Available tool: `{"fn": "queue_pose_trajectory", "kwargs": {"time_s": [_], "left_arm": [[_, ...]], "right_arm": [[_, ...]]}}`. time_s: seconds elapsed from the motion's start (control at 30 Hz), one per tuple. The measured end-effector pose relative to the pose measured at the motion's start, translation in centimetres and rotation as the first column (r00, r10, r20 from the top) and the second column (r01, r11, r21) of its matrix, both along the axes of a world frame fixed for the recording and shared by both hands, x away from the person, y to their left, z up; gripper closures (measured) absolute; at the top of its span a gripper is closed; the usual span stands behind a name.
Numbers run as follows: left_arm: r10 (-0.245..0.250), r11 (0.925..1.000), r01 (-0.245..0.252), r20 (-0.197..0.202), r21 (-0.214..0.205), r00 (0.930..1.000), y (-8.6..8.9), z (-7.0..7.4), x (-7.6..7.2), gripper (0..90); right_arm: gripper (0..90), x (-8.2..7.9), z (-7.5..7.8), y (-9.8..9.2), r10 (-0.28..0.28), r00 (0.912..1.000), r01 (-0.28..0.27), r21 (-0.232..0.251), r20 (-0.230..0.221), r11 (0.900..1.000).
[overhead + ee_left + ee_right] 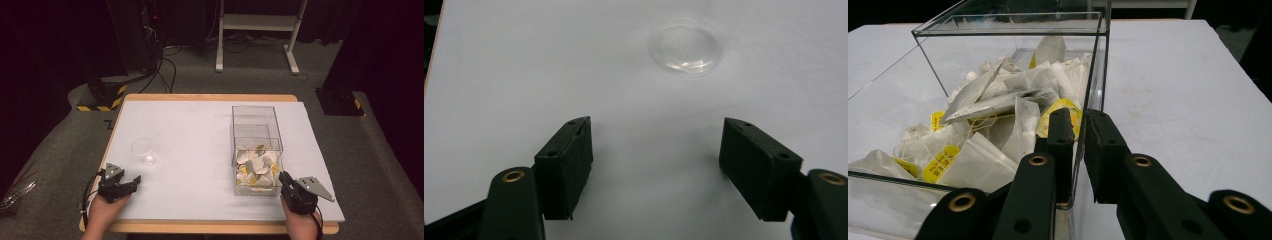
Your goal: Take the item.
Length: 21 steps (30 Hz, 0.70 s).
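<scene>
Right tool (1078,117) pressed together on the near right wall of the box (254,116), one jaw inside, one outside, pinching the clear panel close to the corner. Left tool (656,125) spread wide with nothing in it, hovering low over the table (200,130), cup (686,47) a bit ahead and slightly off to one side. Box on the right half of the table, lid off, heaped with tea bags (998,105) at the near end. Cup on the left half, upright, well apart from the box.

Stuff that could go sideways from here, just guessing:

- Thin slick wall, narrow pinch. Any lift or drag from that one spot could make the box pivot around the jaws, or just slip out. Looks like a tipping risk too, with all the bags piled at the gripped end.
- Inner jaw right up against the bags and their yellow tags. Could snag a string on the way out and haul a bag over the rim.
- Hard squeeze on clear plastic near a corner: might flex or crack. Can't tell how stiff the panel is.
- Cup clear and light, hard to judge the edge. A slightly off approach with the spread tool could easily knock it over or skate it away instead of catching it.
- Cup probably crushable as well, so closing too far would dent it.
</scene>
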State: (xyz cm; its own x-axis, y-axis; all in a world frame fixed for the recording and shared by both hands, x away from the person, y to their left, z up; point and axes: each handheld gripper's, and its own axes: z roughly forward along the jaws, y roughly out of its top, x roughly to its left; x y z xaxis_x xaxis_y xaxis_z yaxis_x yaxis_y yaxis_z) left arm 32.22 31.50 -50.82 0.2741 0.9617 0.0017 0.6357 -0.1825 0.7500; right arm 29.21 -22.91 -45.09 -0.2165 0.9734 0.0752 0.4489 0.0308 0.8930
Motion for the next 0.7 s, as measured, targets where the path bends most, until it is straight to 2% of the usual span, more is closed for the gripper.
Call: {"fn": "queue_pose_trajectory", "kwargs": {"time_s": [0.7], "left_arm": [[0.0, 1.0, 0.0, 0.0, 0.0, 1.0, 0.0, 0.0, 0.0, 29.8]], "right_arm": [[81.7, -0.68, -0.04, -0.11, 0.006, 1.0, -0.006, 0.0, 0.005, 1.0]]}}
